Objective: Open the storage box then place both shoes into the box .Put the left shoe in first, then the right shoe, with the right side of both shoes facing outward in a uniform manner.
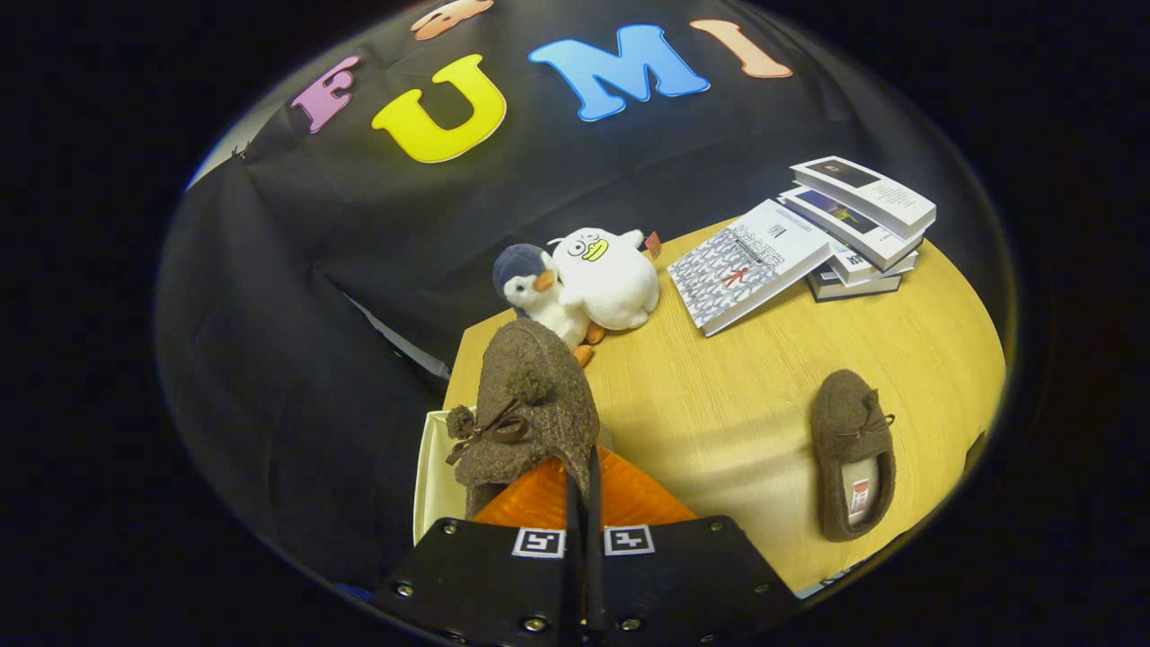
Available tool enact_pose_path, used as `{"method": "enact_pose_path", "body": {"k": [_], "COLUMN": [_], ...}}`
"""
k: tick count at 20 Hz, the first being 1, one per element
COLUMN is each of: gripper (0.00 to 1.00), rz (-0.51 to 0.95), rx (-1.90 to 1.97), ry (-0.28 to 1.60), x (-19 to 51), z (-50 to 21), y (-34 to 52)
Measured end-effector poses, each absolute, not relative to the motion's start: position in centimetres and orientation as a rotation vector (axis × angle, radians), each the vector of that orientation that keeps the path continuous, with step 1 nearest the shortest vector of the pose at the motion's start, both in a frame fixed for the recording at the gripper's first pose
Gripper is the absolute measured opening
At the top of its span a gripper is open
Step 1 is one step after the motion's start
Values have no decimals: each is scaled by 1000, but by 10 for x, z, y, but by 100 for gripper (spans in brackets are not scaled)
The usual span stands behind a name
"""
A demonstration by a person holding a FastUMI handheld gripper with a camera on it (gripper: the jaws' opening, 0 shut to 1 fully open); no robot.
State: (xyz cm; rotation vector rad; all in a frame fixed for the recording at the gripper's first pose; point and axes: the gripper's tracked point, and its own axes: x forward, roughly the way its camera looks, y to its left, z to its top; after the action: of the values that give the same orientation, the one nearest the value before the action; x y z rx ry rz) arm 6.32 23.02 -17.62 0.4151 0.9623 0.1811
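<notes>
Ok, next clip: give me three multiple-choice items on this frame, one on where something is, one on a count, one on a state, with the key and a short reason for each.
1. Where is the shoe that is not being held?
A. On the wooden table, heel toward the camera
B. On the stack of books
C. Between the plush toys

2. How many plush toys sit at the table's far edge?
A. One
B. Two
C. Four

3. What is the hand-held gripper doing?
A. Open, holding nothing
B. Shut on the open book
C. Shut on a brown shoe

Key:
1 A: the free shoe lies flat on the table, apart from the book stack.
2 B: a white duck plush and a penguin plush sit side by side.
3 C: the hand-held gripper has its fingers pressed together on the held shoe, raised above the storage box.
</notes>
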Motion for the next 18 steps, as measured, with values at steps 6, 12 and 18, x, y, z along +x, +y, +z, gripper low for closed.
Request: {"method": "enact_pose_path", "body": {"k": [6, 12, 18], "gripper": [2, 2, 2], "rz": [238, 253, 238], "rx": [434, 457, 447], "ry": [1002, 1042, 1058], "x": [58, 48, 43], "z": [-190, -210, -229], "y": [294, 342, 368]}}
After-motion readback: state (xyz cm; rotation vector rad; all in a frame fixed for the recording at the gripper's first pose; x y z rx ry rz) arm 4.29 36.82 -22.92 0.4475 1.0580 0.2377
